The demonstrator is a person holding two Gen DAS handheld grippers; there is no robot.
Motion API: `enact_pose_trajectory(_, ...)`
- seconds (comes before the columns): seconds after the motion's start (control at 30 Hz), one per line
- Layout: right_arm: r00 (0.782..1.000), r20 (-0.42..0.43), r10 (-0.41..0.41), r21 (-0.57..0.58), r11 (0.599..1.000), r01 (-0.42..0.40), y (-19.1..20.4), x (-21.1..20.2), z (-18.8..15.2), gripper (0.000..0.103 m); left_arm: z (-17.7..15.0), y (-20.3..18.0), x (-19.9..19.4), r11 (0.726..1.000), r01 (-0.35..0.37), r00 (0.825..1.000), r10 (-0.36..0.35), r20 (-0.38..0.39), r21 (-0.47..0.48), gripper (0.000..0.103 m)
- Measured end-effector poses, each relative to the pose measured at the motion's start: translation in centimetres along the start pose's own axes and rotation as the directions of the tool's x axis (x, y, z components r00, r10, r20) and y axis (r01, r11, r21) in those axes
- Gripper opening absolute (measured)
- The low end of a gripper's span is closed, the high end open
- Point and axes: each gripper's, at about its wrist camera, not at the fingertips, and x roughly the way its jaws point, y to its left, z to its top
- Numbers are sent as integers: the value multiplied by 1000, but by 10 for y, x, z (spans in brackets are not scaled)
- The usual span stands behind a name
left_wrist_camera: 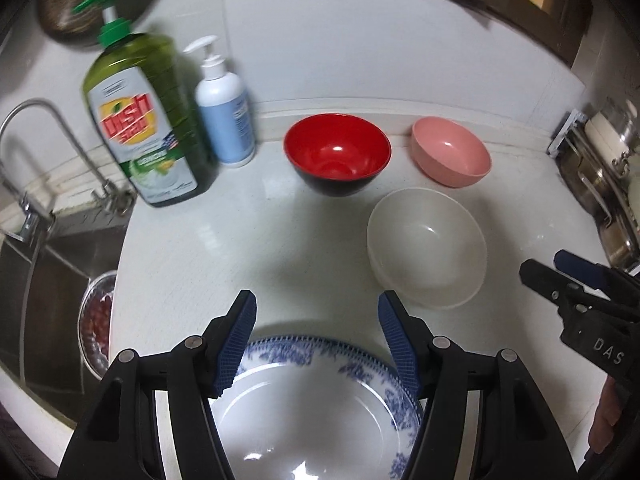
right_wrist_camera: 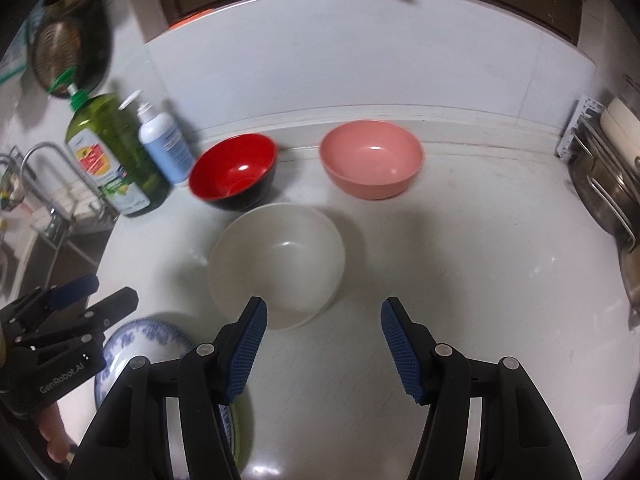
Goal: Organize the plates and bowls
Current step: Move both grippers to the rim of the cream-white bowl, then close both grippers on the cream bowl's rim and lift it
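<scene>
The blue-patterned plate [left_wrist_camera: 316, 396] is lying flat at the near edge of the white counter [left_wrist_camera: 248, 248]. The left gripper [left_wrist_camera: 318, 344] is hovering above it, jaws standing wide, gripping nothing. The white bowl [right_wrist_camera: 277, 265] is sitting upright beyond, with the red bowl [right_wrist_camera: 233, 171] and pink bowl [right_wrist_camera: 371, 159] behind. The right gripper [right_wrist_camera: 324, 346] is hanging wide, empty, near the white bowl.

The blue-patterned plate [left_wrist_camera: 320, 392] is cut off below, and the green bottle's label [right_wrist_camera: 94, 164] is blurred.
</scene>
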Motion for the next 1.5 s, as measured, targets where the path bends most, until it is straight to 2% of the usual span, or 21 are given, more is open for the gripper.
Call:
enact_pose_trajectory(0.4, 996, -89, 11, 59, 998, -6, -20, 50, 22, 60, 37, -15, 65, 997, 74, 988, -71, -137, 14, 62)
enact_pose_trajectory(0.47, 994, -113, 9, 68, 998, -1, -24, 62, 23, 59, 39, -18, 78, 997, 75, 984, -71, -165, 18, 58)
enact_pose_trajectory(0.6, 987, -157, 27, 84, 996, -14, -28, 79, 25, 51, 43, -22, 98, 997, 80, 976, -75, -203, 18, 56)
enact_pose_trajectory(0.7, 982, -184, 43, 95, 995, -25, -30, 88, 25, 45, 45, -25, 109, 996, 88, 971, -82, -225, 18, 51)
enact_pose_trajectory(0.77, 979, -198, 52, 102, 994, -32, -30, 92, 26, 41, 47, -27, 114, 996, 89, 969, -82, -234, 20, 44)
enact_pose_trajectory(0.9, 974, -212, 72, 121, 991, -47, -30, 98, 26, 32, 49, -31, 122, 993, 119, 962, -111, -251, 18, 34)
enact_pose_trajectory(0.97, 971, -229, 71, 121, 992, -44, -30, 101, 26, 23, 49, -34, 125, 992, 127, 959, -118, -257, 20, 24)
enact_pose_trajectory(1.03, 967, -240, 80, 118, 992, -53, -28, 104, 25, 16, 49, -34, 128, 991, 135, 956, -124, -265, 22, 19)
enact_pose_trajectory(1.13, 966, -244, 86, 110, 992, -61, -24, 105, 25, 12, 50, -36, 131, 987, 161, 951, -152, -270, 12, 11)
enact_pose_trajectory(1.3, 966, -246, 73, 110, 993, -47, -21, 105, 27, 10, 50, -35, 132, 987, 162, 950, -158, -270, -8, 9)
enact_pose_trajectory(1.5, 973, -220, 73, 119, 992, -48, -25, 86, 28, 10, 45, -39, 113, 986, 164, 956, -157, -248, 6, 9)
